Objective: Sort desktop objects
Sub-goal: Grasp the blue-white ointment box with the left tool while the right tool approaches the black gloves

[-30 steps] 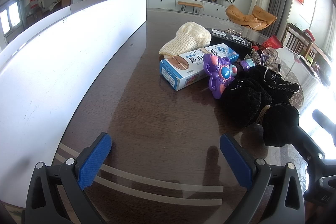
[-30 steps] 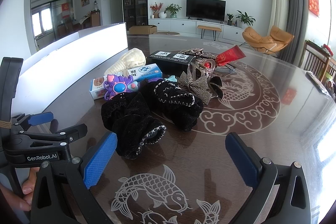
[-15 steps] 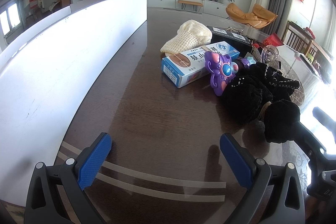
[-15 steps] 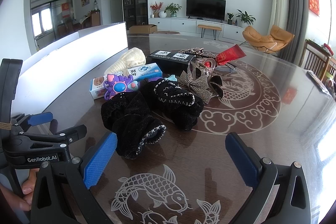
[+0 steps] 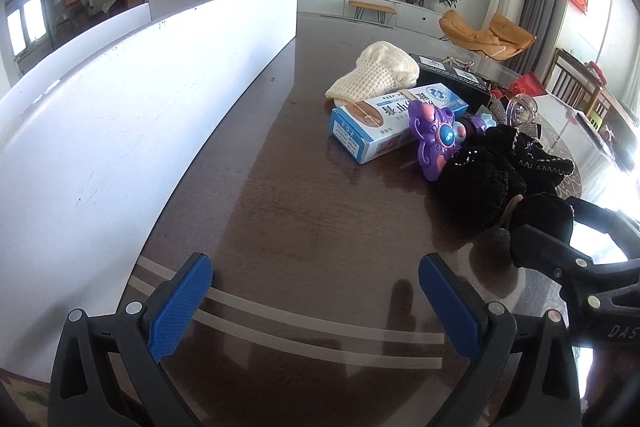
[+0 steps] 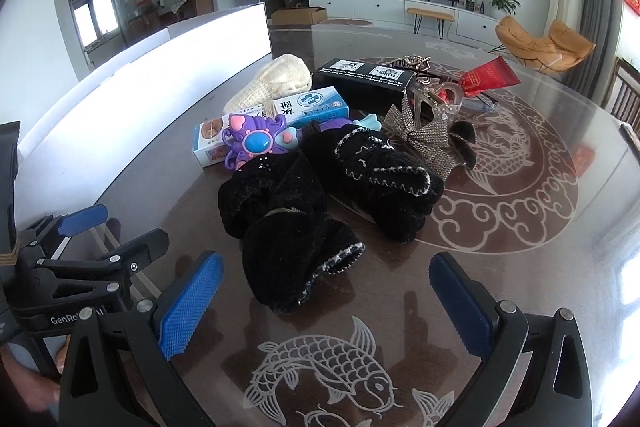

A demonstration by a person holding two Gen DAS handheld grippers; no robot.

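A pile lies on the dark table: two black knitted pieces point(image 6: 288, 223) point(image 6: 384, 179), a purple toy point(image 6: 250, 143), a blue-and-white box point(image 6: 272, 123), a cream knitted piece point(image 6: 272, 83), a black box point(image 6: 364, 79), a glittery bow point(image 6: 428, 139) and a red packet point(image 6: 486, 77). My right gripper point(image 6: 326, 307) is open, just short of the nearer black piece. My left gripper point(image 5: 316, 303) is open over bare table, the blue-and-white box point(image 5: 392, 119), purple toy point(image 5: 436, 139) and black pieces point(image 5: 480, 183) ahead to its right.
A long white box wall point(image 5: 120, 99) runs along the table's left side. The other gripper's black frame point(image 5: 580, 267) stands at the right of the left wrist view. The table point(image 6: 520, 287) has fish and cloud inlays under glass. A hand point(image 6: 32, 387) shows at lower left.
Both grippers have edged a little forward toward the pile. Both stay open, and the objects have not moved.
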